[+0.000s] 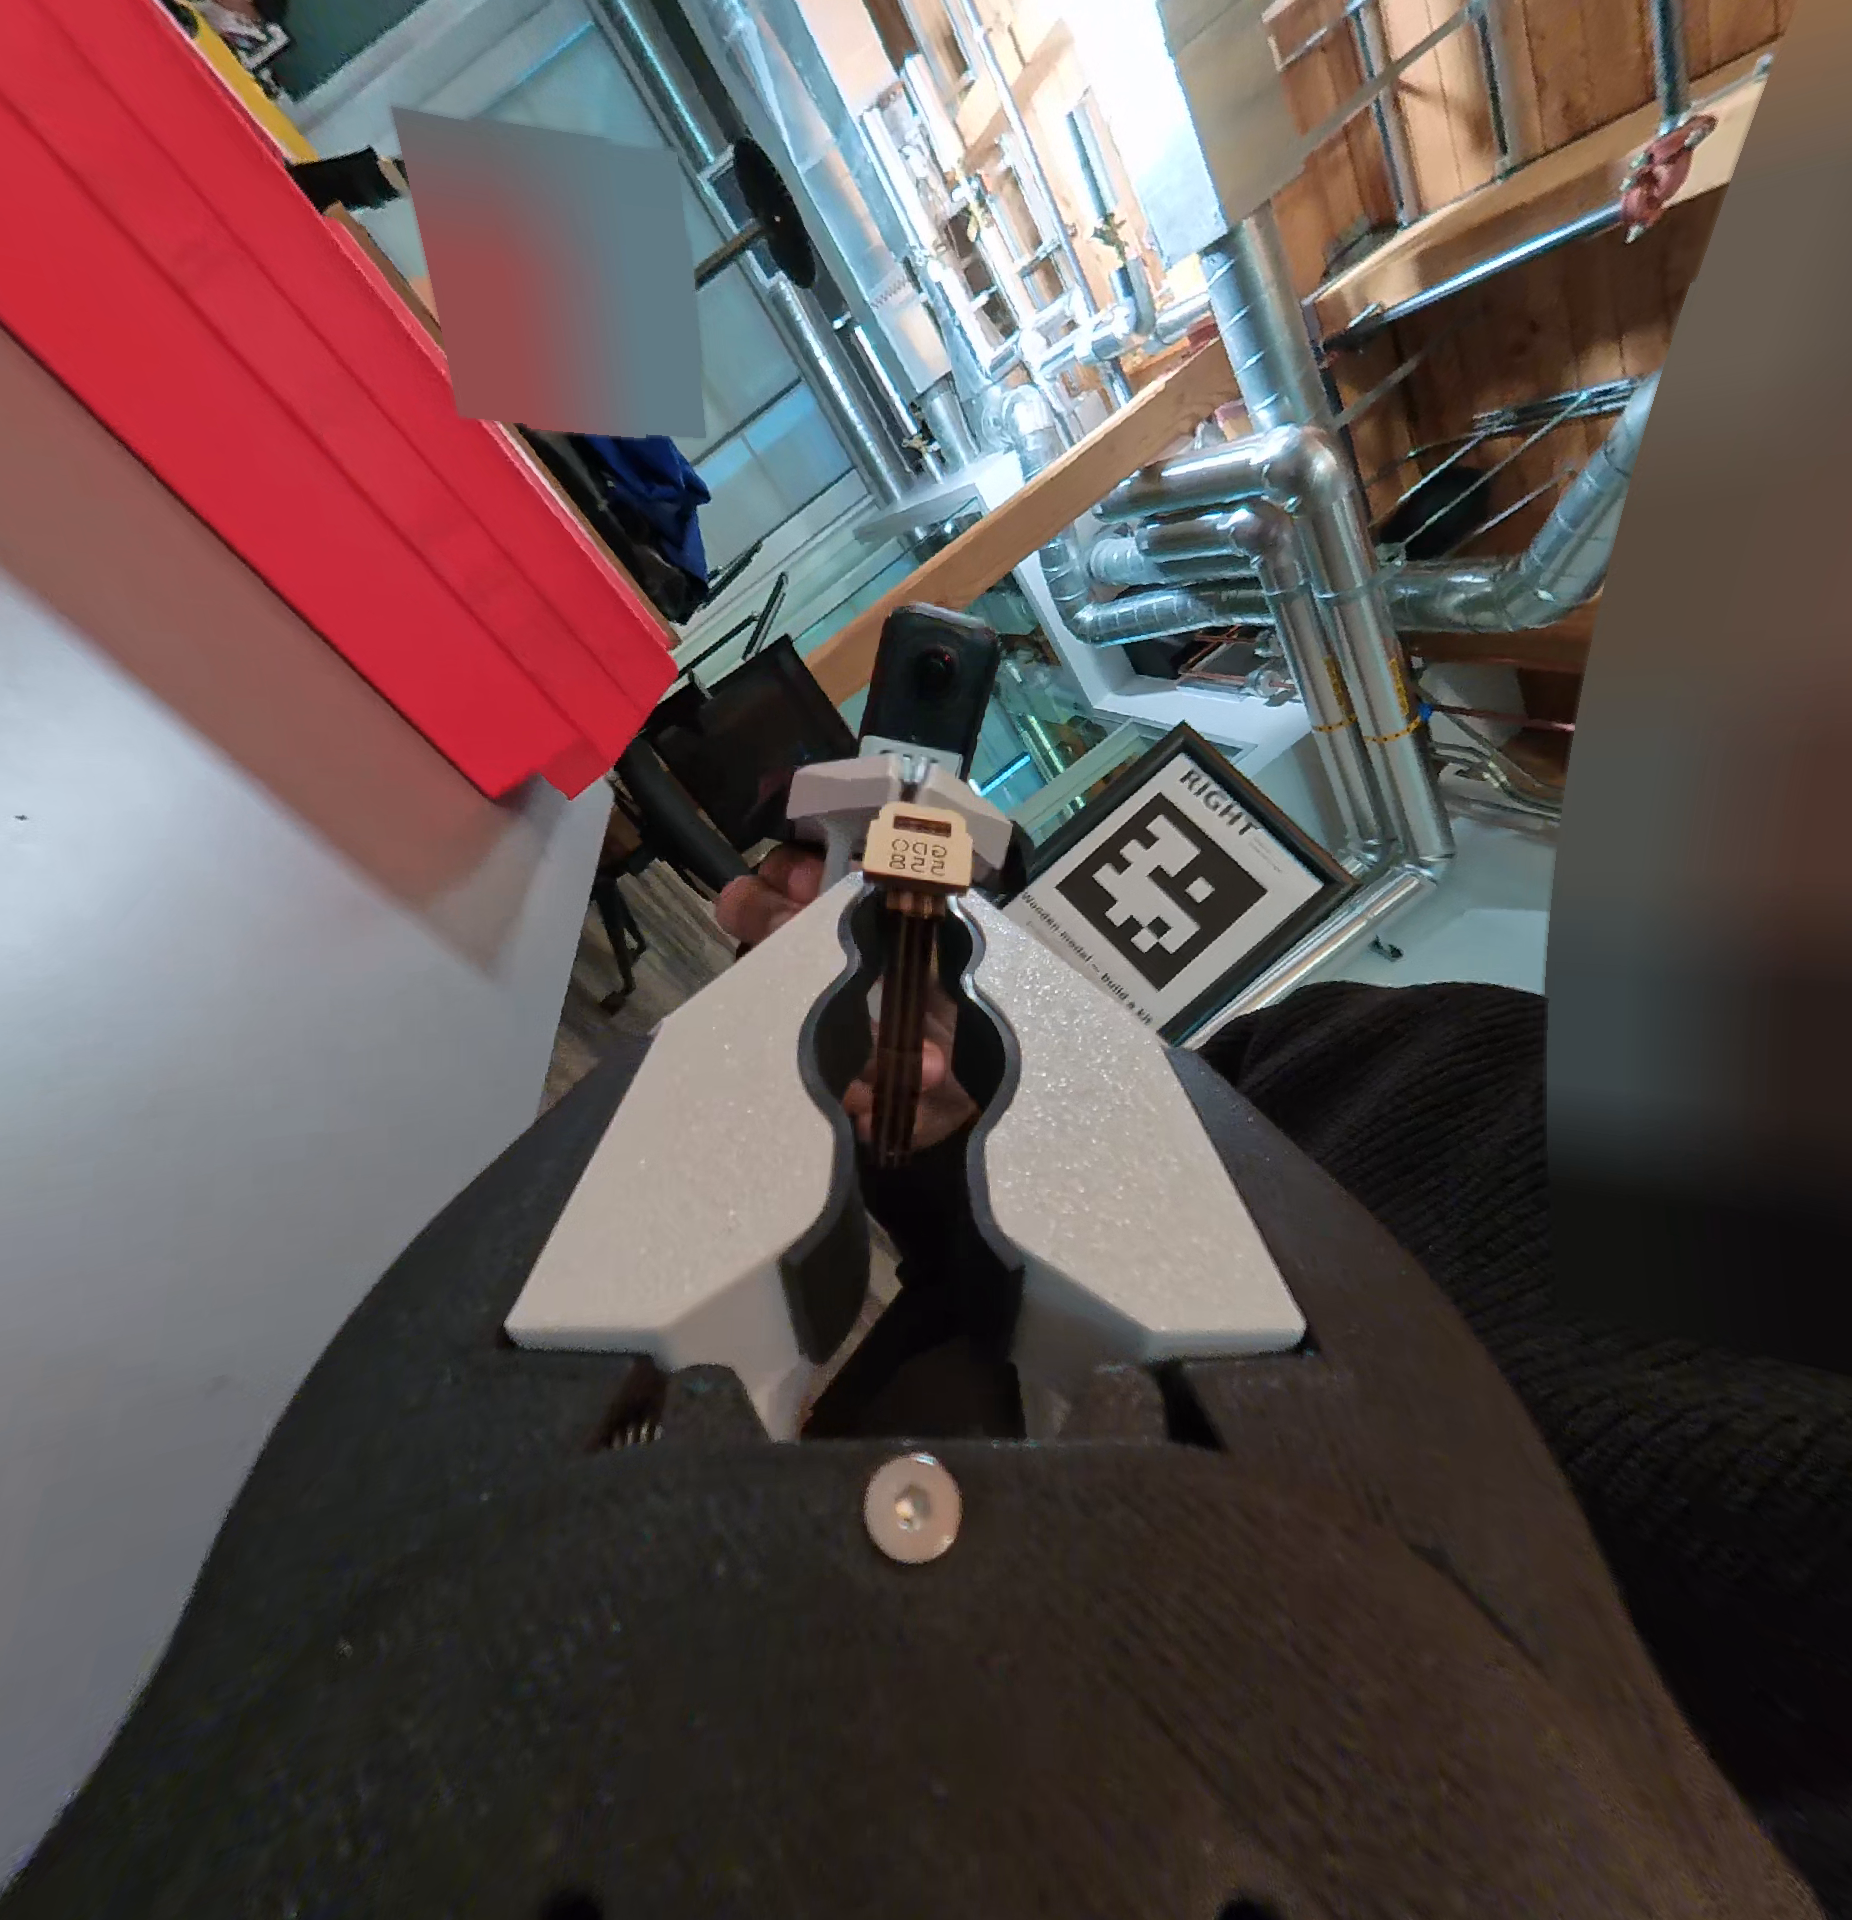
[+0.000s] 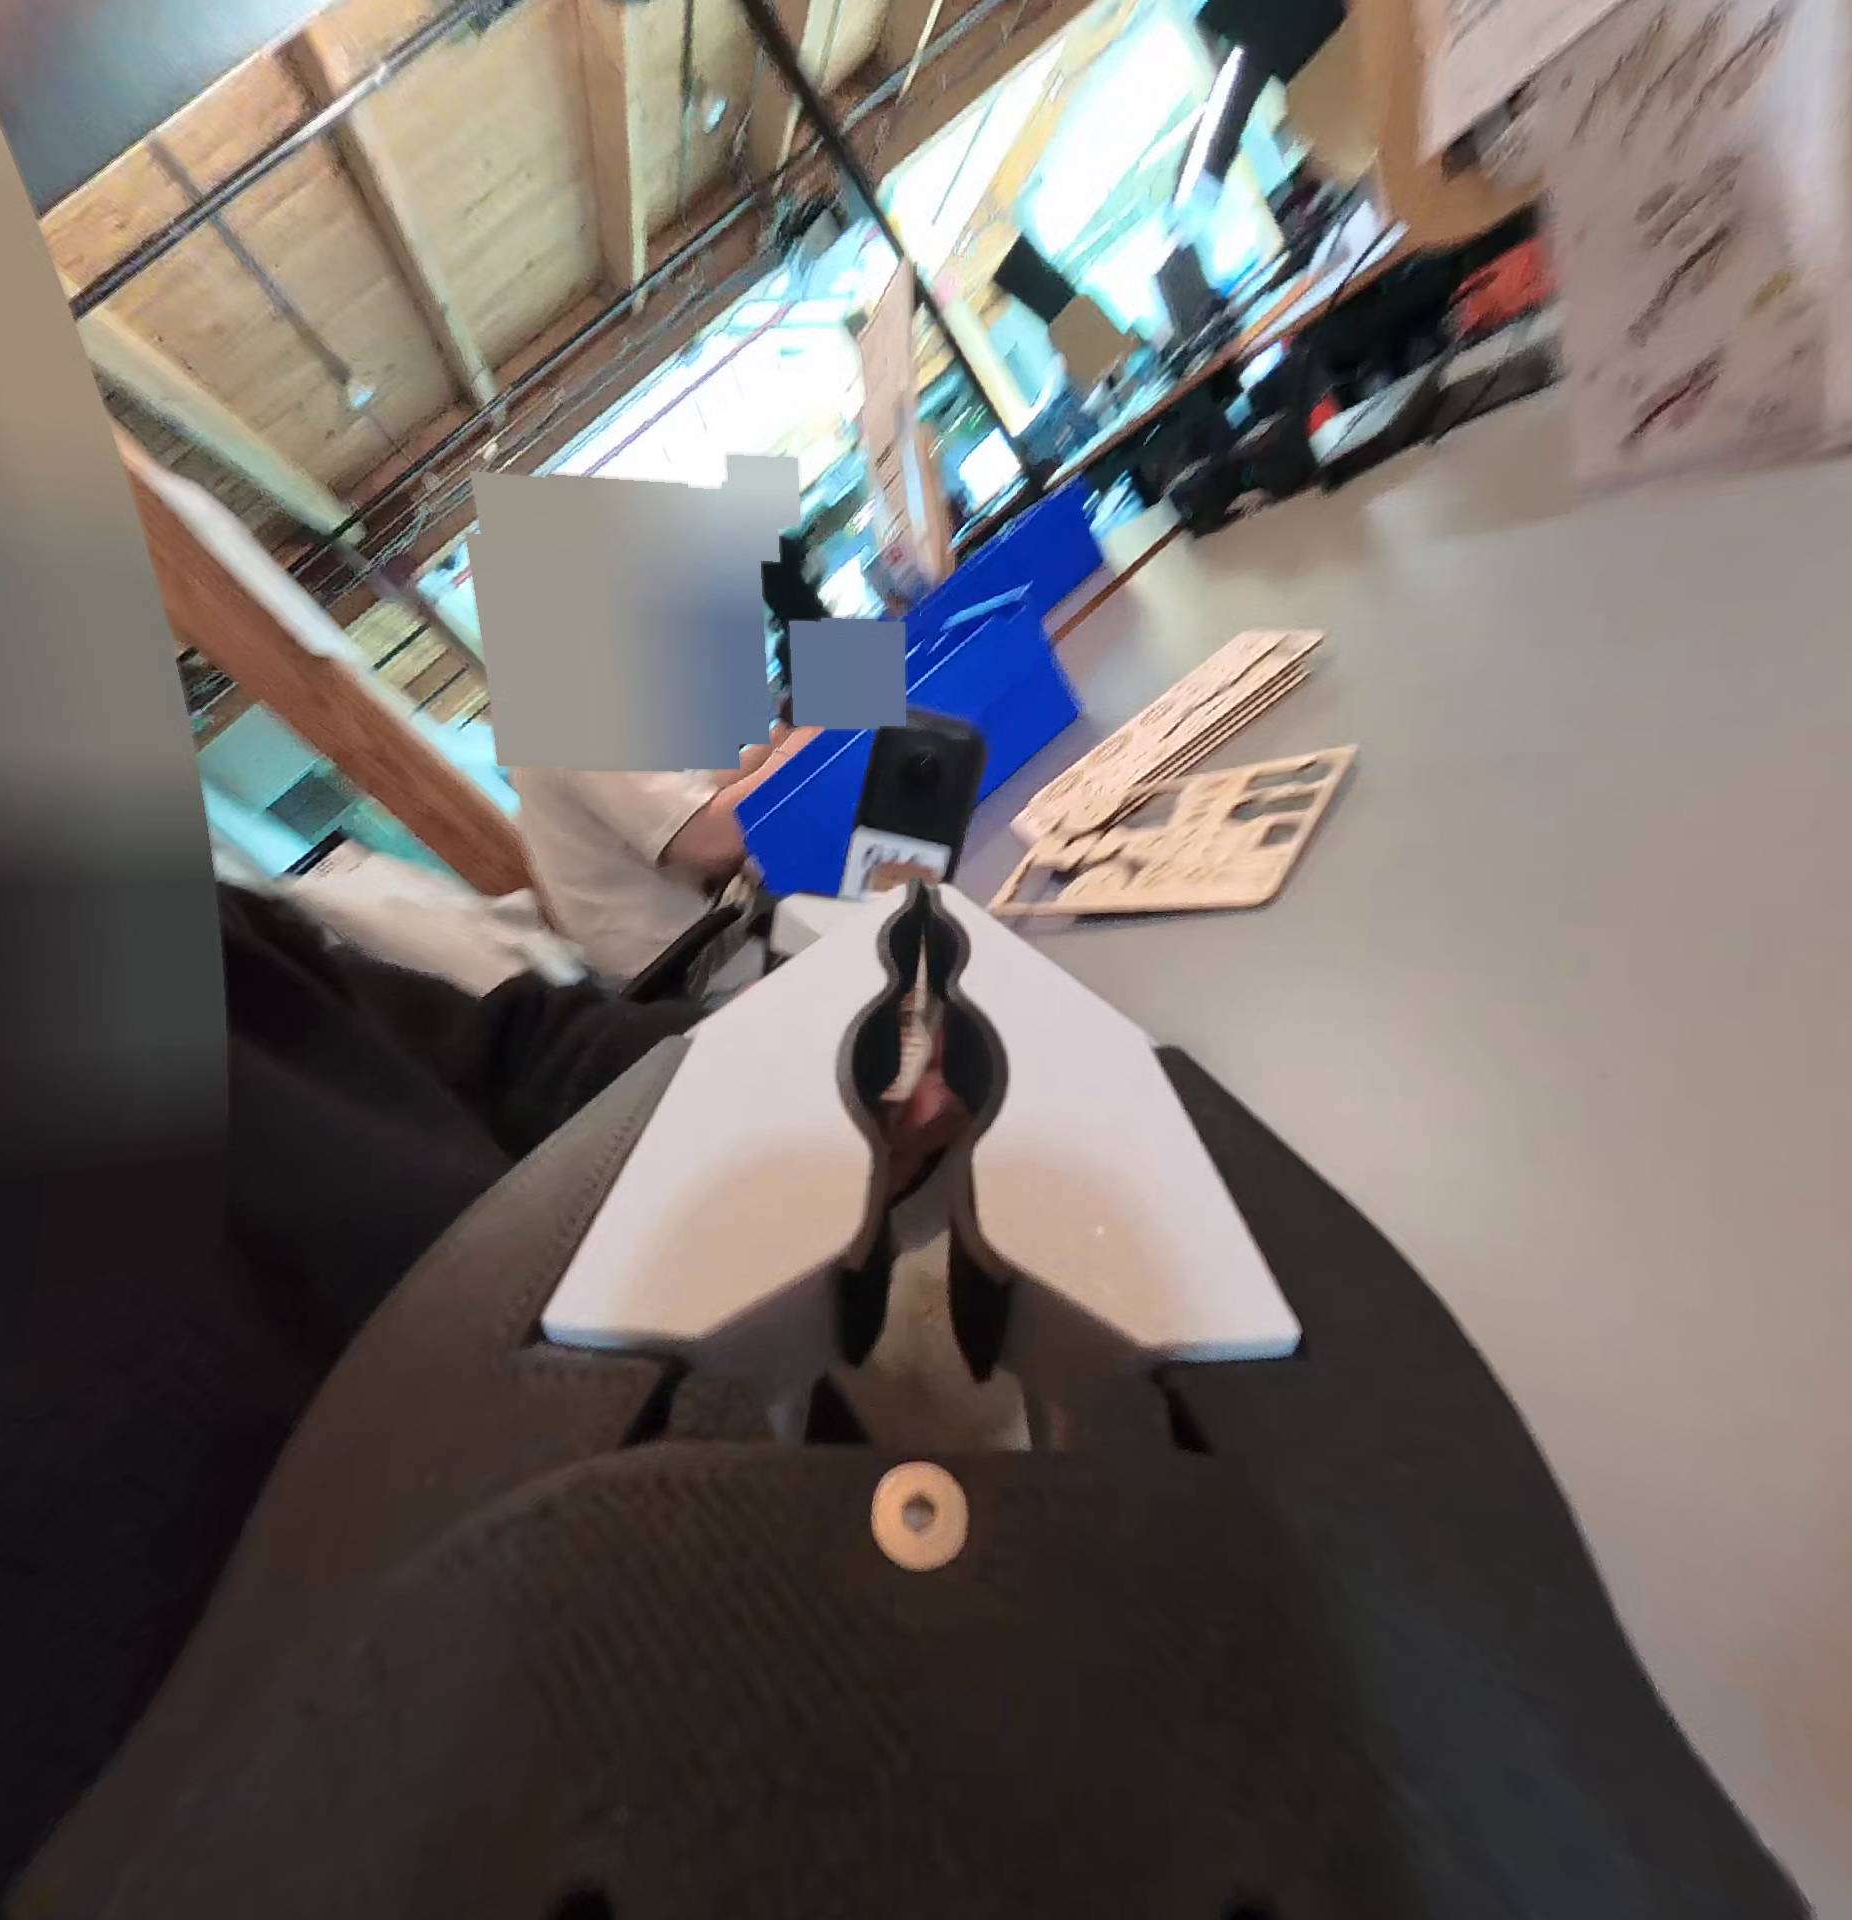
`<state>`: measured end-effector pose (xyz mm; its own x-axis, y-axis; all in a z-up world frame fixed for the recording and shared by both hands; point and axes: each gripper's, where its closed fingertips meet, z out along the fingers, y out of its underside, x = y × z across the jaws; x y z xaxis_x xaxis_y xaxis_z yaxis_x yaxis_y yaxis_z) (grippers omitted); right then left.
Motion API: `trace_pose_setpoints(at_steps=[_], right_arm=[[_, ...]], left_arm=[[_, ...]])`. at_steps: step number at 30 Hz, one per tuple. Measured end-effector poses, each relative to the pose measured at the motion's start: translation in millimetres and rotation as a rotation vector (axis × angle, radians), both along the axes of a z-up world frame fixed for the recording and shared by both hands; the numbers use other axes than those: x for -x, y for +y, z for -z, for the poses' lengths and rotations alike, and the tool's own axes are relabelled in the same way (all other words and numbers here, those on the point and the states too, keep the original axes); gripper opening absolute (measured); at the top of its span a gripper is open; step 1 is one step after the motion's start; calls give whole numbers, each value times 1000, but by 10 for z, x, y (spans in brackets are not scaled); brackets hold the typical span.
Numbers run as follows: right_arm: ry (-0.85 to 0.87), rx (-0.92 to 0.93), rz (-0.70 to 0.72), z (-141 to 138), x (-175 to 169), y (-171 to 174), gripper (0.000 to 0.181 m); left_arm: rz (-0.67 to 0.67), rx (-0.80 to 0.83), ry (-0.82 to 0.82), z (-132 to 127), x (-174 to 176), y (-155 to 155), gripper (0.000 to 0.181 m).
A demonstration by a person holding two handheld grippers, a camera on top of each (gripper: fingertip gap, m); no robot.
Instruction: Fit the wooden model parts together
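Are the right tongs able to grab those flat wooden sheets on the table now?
Probably not yet. The right tongs look shut on a small wooden part, and the wooden sheets lie flat farther off on the table. Nothing blocks the way, though.

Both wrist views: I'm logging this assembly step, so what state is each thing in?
left gripper: shut on wooden model part.
wooden model part: layered, clamped edge-on, engraved end past the fingertips.
right gripper: shut on a thin piece, too blurred to identify.
wooden sheets: flat on the table, parts punched out.
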<state>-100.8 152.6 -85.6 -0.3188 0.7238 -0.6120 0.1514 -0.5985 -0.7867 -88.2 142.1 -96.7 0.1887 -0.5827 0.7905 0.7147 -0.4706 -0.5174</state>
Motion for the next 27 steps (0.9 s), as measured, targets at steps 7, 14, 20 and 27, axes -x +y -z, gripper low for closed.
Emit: trace_pose_setpoints(at_steps=[7, 14, 20, 27], right_arm=[[90, 30, 95, -165, -139, 231, 0], [17, -58, -2, -36, -29, -53, 0], [41, -40, 29, -81, -78, 39, 0], [-125, -89, 124, 205, -91, 433, 8]], left_arm=[[4, -10, -10, -21, 7, -8, 7], [9, -8, -32, -30, 19, -12, 7], [7, -13, -38, -37, 32, -14, 7], [-80, 25, -22, 22, 241, 61, 7]])
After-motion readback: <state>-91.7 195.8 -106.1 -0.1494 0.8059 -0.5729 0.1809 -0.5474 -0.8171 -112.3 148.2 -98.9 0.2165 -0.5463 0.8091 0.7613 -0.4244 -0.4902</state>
